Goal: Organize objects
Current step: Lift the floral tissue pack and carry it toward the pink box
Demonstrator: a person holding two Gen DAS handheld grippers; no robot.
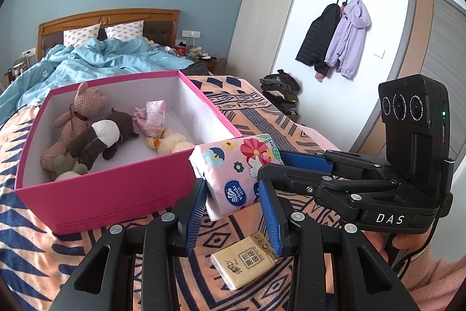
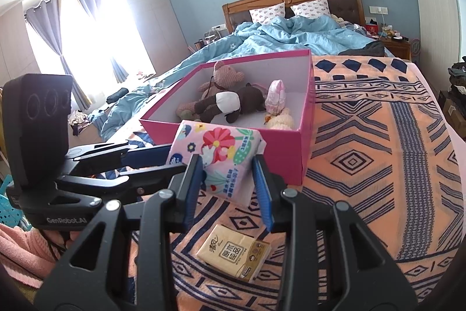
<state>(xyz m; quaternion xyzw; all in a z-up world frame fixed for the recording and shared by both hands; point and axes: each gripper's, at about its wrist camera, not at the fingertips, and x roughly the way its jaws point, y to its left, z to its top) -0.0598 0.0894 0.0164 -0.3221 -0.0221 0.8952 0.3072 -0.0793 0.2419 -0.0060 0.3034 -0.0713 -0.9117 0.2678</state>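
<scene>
Fingers (image 1: 195,212) of my left gripper (image 1: 233,212) press against both sides of the floral tissue pack (image 1: 233,171), pinching its lower end; my right gripper (image 2: 230,179) pinches the same pack (image 2: 218,153) from the other end, its blue pads flat against the wrapper. Both grippers share one soft pack, I judge, because it sags when held from one side only, and two grips keep it level for carrying

Held up off the blanket (image 2: 364,165), the pack hangs just in front of the near wall of the pink box (image 1: 102,194), not yet over its opening. Inside the box lie a knitted bear (image 1: 78,118), a brown-and-white plush (image 1: 102,136), a cream plush (image 1: 171,143) and a smaller pink pack (image 1: 151,115); bare floor near the right wall seems the likely spot for this one

Below the grippers a tan tissue pack (image 1: 247,261) lies flat on the blanket, untouched, probably next in line
</scene>
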